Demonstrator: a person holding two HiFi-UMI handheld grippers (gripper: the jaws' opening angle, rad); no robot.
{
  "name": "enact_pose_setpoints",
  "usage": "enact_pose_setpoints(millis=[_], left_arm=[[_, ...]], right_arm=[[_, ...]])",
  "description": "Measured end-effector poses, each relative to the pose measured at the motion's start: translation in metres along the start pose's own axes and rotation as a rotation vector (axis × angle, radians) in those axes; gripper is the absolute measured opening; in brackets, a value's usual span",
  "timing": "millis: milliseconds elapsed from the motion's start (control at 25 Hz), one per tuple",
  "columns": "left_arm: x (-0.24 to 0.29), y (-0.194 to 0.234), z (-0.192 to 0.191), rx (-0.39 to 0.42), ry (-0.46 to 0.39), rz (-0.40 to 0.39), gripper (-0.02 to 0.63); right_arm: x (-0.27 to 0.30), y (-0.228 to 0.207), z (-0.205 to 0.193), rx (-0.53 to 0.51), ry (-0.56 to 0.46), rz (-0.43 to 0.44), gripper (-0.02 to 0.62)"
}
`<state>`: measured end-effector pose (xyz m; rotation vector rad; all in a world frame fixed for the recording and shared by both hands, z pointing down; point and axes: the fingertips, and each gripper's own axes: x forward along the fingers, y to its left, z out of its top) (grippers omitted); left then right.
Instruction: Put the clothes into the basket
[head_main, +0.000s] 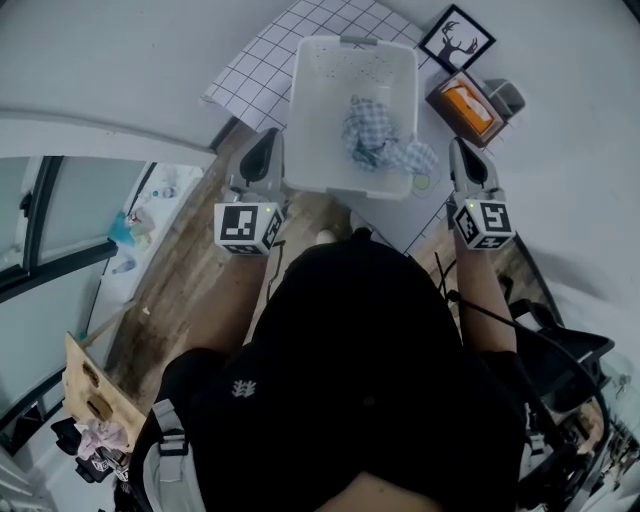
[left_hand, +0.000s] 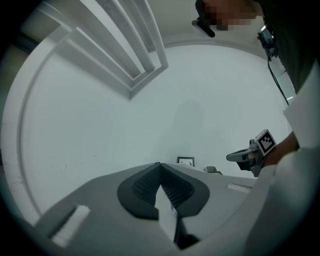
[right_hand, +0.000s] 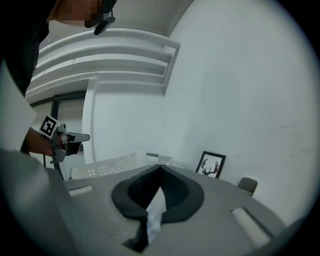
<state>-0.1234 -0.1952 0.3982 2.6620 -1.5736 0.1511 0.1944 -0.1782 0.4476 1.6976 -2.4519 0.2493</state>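
A white plastic basket (head_main: 300, 110) stands on a grid-patterned mat. A blue-and-white checked cloth (head_main: 372, 135) lies inside it, one end draped over the front right rim. My left gripper (head_main: 262, 150) hovers beside the basket's left wall; its jaws (left_hand: 160, 164) are shut with the tips touching and nothing between them. My right gripper (head_main: 463, 150) is beside the basket's right wall, apart from the draped cloth, and is shut (right_hand: 160, 166) and empty. The basket (right_hand: 110, 165) shows to the left in the right gripper view.
A framed deer picture (head_main: 457, 41) leans on the wall behind the basket. An orange box (head_main: 466, 106) and a grey cup (head_main: 505, 95) stand to its right. A wooden board (head_main: 95, 390) and a pink cloth (head_main: 103, 437) are at the lower left.
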Motion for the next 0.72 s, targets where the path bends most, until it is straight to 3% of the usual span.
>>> enact_pose_setpoints(millis=[720], left_arm=[[0.007, 0.014, 0.004, -0.002, 0.003, 0.01, 0.003]], right_arm=[[-0.002, -0.011, -0.008, 0.017, 0.028, -0.038, 0.0]])
